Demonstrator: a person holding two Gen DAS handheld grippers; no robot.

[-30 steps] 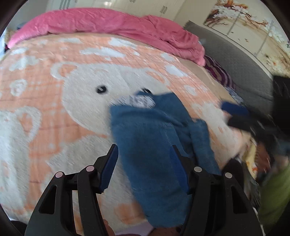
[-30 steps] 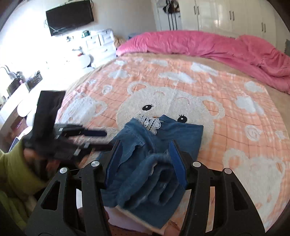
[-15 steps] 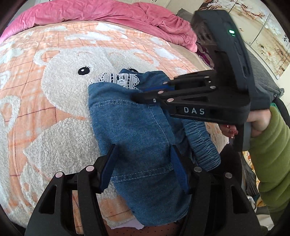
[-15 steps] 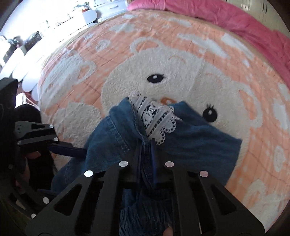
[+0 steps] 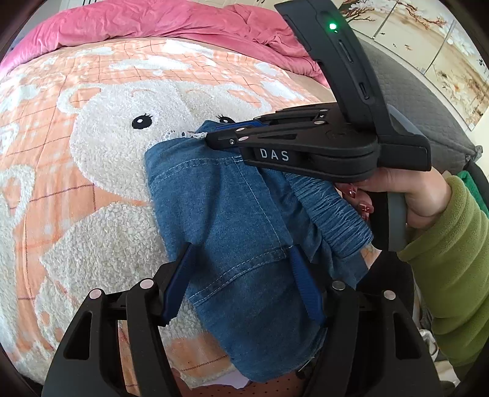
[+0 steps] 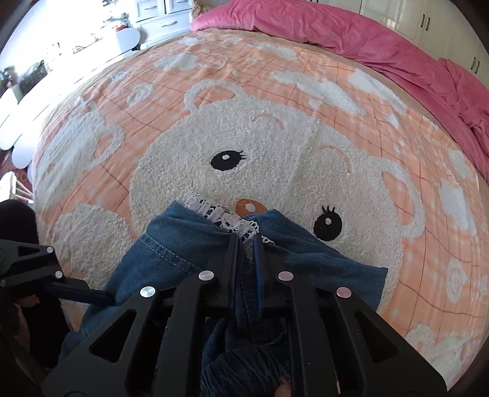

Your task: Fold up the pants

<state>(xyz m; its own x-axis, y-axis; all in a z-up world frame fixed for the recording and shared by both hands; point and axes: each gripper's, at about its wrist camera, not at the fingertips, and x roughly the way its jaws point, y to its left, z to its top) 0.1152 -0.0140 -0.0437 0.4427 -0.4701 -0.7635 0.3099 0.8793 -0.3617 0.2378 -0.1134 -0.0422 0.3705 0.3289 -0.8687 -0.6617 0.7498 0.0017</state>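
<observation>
Small blue denim pants [image 5: 232, 207] with a white lace trim [image 6: 223, 216] lie bunched on the bear blanket near the bed's front edge. In the left wrist view my left gripper [image 5: 241, 271] straddles the lower part of the pants. Its jaws are opening, and the denim lies between the blue pads [image 5: 180, 274] without being pinched. My right gripper [image 6: 246, 244] is shut on a fold of denim just behind the lace. From the left wrist view it reaches in from the right, its tips [image 5: 211, 139] at the lace edge.
An orange blanket with a white bear [image 6: 275, 137] covers the bed. A pink duvet [image 6: 366, 39] is heaped along the far side. A hand in a green sleeve [image 5: 452, 244] holds the right gripper. White drawers [image 6: 159, 12] stand beyond the bed, and a grey padded panel [image 5: 428, 100] stands at the right.
My right gripper came down over the pants and shut on the denim fold by the lace. My left gripper stayed over the lower part, and its jaws spread slightly.
</observation>
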